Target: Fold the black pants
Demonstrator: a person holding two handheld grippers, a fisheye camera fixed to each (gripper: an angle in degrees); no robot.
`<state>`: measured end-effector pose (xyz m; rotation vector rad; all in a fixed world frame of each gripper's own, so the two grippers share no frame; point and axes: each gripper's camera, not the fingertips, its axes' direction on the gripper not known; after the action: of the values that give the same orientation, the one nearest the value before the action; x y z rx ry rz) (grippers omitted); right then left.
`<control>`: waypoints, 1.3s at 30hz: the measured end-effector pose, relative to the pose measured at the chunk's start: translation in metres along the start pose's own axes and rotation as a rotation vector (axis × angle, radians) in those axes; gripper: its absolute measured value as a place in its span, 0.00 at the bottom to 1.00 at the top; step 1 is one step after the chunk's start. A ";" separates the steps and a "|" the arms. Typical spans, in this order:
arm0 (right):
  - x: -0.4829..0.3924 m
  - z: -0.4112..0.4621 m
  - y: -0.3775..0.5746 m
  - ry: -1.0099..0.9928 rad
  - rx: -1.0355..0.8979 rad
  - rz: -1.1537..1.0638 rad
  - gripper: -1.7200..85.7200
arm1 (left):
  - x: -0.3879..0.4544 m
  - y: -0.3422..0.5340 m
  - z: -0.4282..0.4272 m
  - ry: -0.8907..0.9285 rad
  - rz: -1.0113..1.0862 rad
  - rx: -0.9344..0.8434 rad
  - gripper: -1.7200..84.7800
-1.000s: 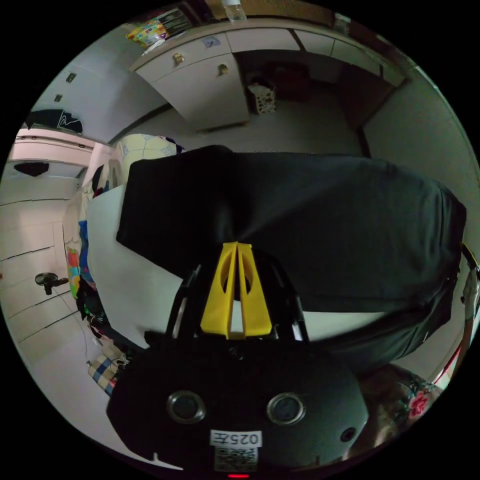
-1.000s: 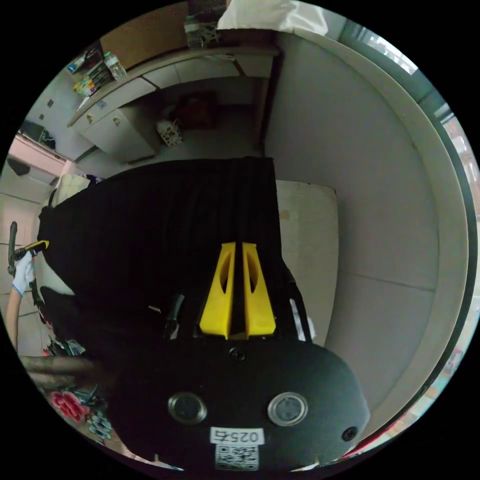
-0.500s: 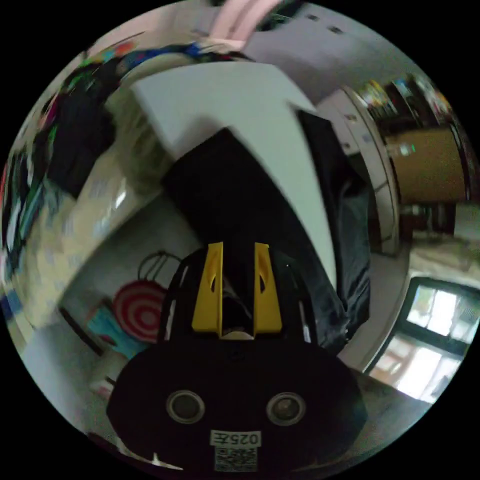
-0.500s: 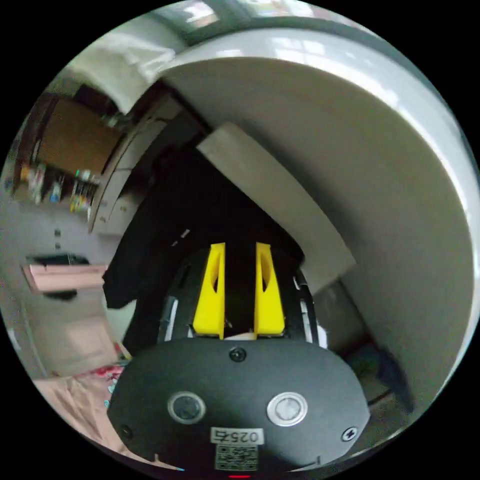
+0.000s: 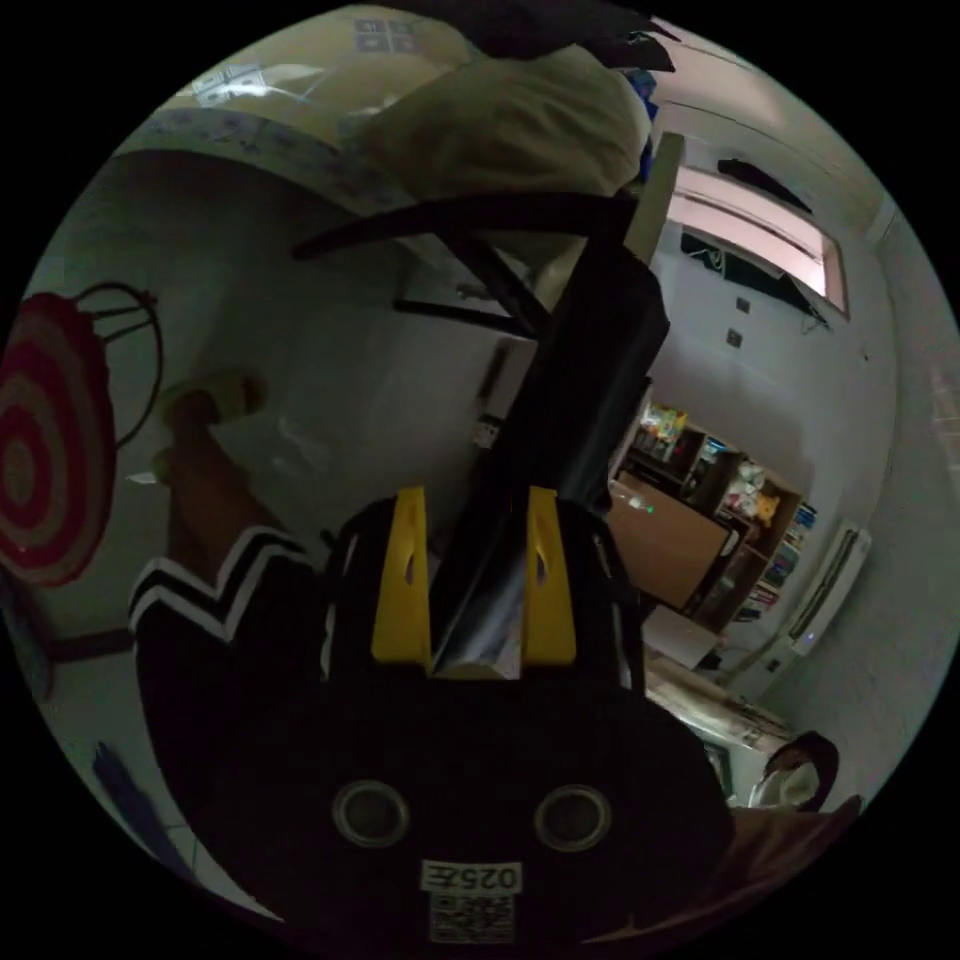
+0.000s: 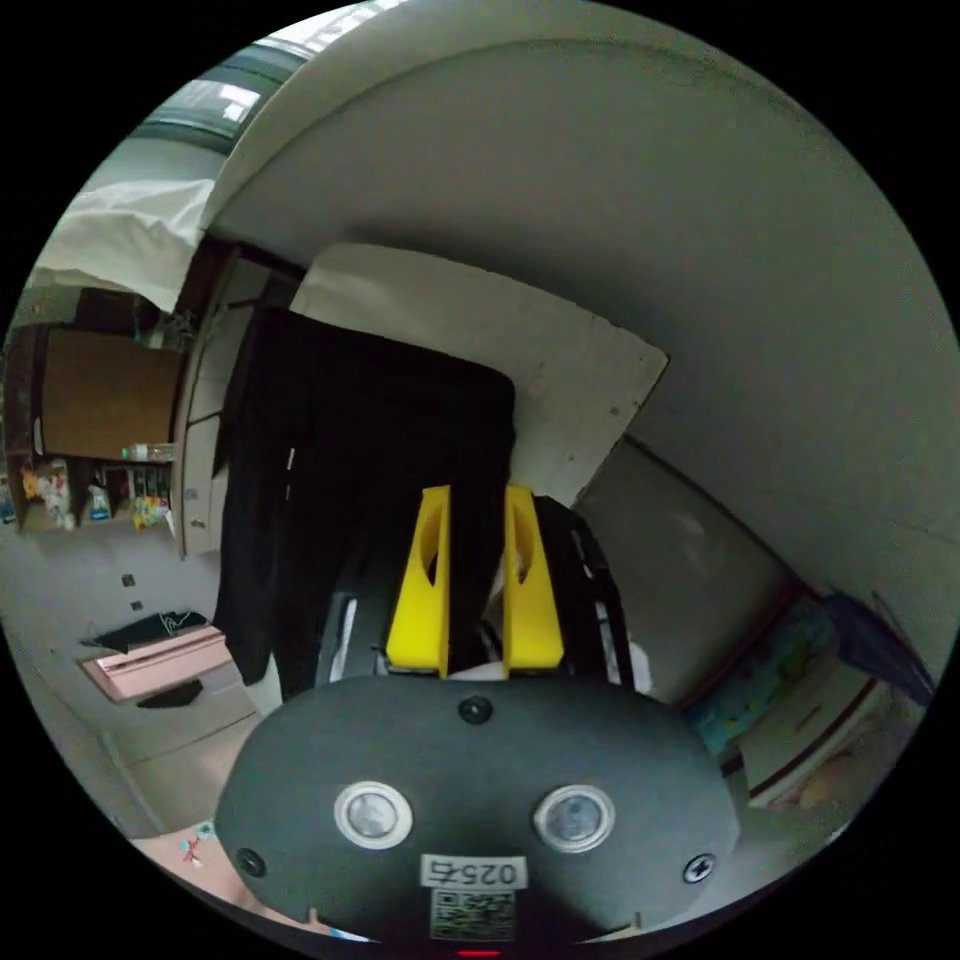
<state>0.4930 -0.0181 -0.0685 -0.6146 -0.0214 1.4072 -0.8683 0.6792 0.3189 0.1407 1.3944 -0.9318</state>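
Dim room; white table (image 6: 560, 340), cluttered shelves (image 5: 740, 510), possibly window (image 6: 210, 100) above.

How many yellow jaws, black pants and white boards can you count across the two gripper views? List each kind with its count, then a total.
Yellow jaws: 4, two on the left gripper and two on the right gripper
Black pants: 1
White board: 1
Total: 6

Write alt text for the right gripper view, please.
A hand-held gripper with yellow jaws parted points at black pants lying on a white board and hanging over its edge. Grey floor lies beyond, with cabinets at the left.
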 end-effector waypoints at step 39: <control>0.035 -0.116 0.110 -0.216 0.055 0.250 0.04 | 0.192 0.078 -0.074 -0.082 0.191 -0.105 0.01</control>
<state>0.4425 -0.0272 -0.2240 -0.4279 -0.0795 1.7068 -0.8966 0.6832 0.1006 0.1518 1.3255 -0.6979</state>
